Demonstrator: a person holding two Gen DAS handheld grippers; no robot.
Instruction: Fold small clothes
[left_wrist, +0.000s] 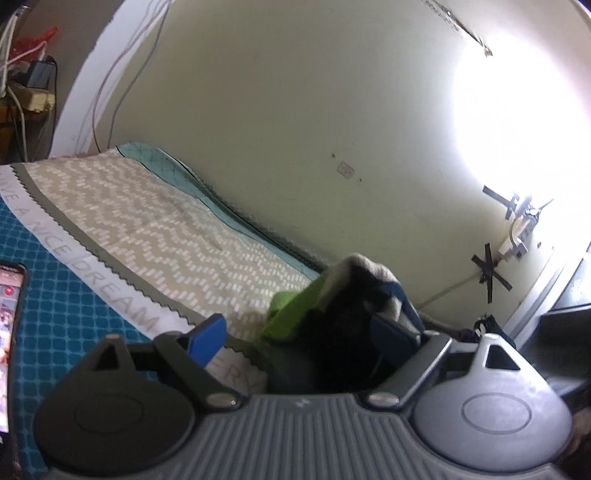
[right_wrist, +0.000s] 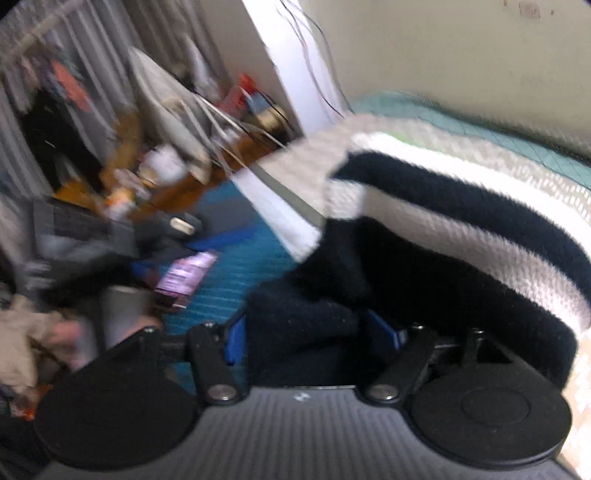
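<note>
A heap of small clothes (left_wrist: 347, 314) lies on the bed: a dark knit piece, a white and navy striped garment (left_wrist: 373, 273) and a bright green cloth (left_wrist: 288, 317). My left gripper (left_wrist: 299, 334) stands open just before the heap, its left blue pad free and its right one at the edge of the dark cloth. In the blurred right wrist view the striped garment (right_wrist: 461, 206) drapes over a dark navy fold (right_wrist: 306, 332). That fold lies between the wide-set fingers of my right gripper (right_wrist: 310, 336), which looks open rather than clamped.
A beige patterned bed cover (left_wrist: 147, 221) with a lettered white border lies over a teal sheet (left_wrist: 55, 288). A phone (left_wrist: 9, 332) rests at the left. The cream wall (left_wrist: 295, 110) runs along the far bedside. Cluttered shelves and cables (right_wrist: 166, 129) stand beyond the bed.
</note>
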